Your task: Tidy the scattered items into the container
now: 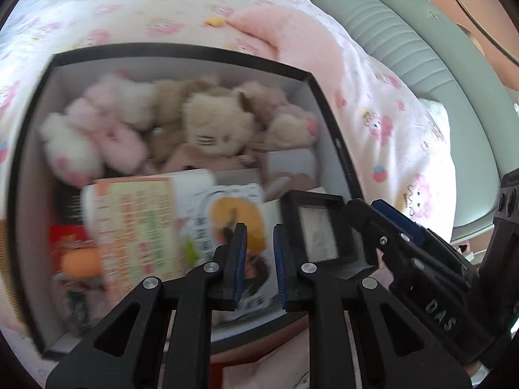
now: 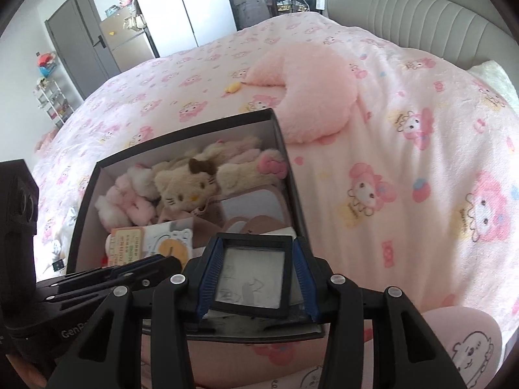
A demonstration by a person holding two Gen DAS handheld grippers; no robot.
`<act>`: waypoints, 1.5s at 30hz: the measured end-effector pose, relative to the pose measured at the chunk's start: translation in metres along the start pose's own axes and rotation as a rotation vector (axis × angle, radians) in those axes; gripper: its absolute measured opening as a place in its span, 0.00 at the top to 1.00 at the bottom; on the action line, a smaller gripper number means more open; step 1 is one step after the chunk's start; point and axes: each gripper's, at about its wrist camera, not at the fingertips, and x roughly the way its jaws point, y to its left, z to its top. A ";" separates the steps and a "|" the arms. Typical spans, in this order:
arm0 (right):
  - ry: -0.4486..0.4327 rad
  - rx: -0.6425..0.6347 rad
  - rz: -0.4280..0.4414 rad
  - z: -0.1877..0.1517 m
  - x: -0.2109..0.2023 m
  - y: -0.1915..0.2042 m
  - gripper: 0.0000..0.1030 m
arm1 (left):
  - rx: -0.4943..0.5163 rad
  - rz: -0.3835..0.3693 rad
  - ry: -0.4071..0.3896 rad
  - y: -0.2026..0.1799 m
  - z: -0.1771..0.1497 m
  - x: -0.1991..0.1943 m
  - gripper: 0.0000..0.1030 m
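1. On the pink, fleecy bedspread (image 2: pixel 373 149) printed with cartoon rabbits, a rectangular black-walled box (image 2: pixel 293 175) with a pale inner lining is sitting open.
2. Over the box's near right corner, the right gripper (image 2: pixel 256 280) is pinching a small square black frame (image 2: pixel 249 278) by its two side edges; blue ribbed pads are pressing flat against the frame's rigid rim, and its greyish, glossy panel is facing up.
3. Seen from the left wrist, the same frame (image 1: pixel 319 231) is hanging just above the box's near right wall, with the right gripper's black arm (image 1: pixel 418 253) reaching in from the right.
4. Beside it, the left gripper (image 1: pixel 259 259) is hovering over the box's near side with jaws parted by a narrow gap, gripping nothing; its blue pads are facing each other.
5. At the far end of the box, fluffy plush toys are lying packed together: a beige cat plush (image 2: pixel 186 189) with a brown bow, and pink-and-white fuzzy ones (image 2: pixel 129 201) to its left.
6. Nearer in, a printed cardboard packet (image 1: pixel 136 227) and a white sachet with an orange disc (image 1: pixel 233 223) are lying flat, blurred in the left view.
7. Beyond the box, a crescent-shaped pink plush cushion (image 2: pixel 311 90) is resting on the bedspread, well apart from a small yellow item (image 2: pixel 234 88).
8. Behind, a ribbed grey-green padded headboard (image 2: pixel 405 13) is curving along the bed's edge.
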 end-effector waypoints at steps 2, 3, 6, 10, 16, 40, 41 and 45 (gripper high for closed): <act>0.004 0.015 -0.007 0.001 0.002 -0.006 0.60 | -0.004 -0.010 0.023 -0.002 0.001 0.008 0.85; 0.014 0.024 -0.003 0.001 0.004 -0.008 0.60 | -0.003 -0.011 0.037 -0.003 0.000 0.011 0.85; 0.025 0.033 -0.021 0.000 0.009 -0.011 0.60 | 0.020 -0.016 0.061 -0.009 -0.005 0.011 0.86; 0.027 0.030 -0.036 -0.001 0.010 -0.010 0.60 | 0.058 -0.041 0.090 -0.018 -0.012 0.006 0.86; -0.013 0.046 0.002 0.001 0.002 -0.010 0.60 | 0.013 -0.027 0.011 -0.002 0.005 -0.010 0.86; 0.162 0.100 -0.050 0.014 0.050 -0.032 0.60 | 0.012 -0.098 0.101 -0.007 0.031 0.039 0.87; 0.158 0.101 -0.041 0.010 0.046 -0.031 0.60 | 0.017 -0.090 0.094 -0.007 0.030 0.035 0.87; 0.119 0.087 -0.024 0.002 0.034 -0.022 0.59 | 0.009 -0.067 0.038 -0.003 0.028 0.012 0.87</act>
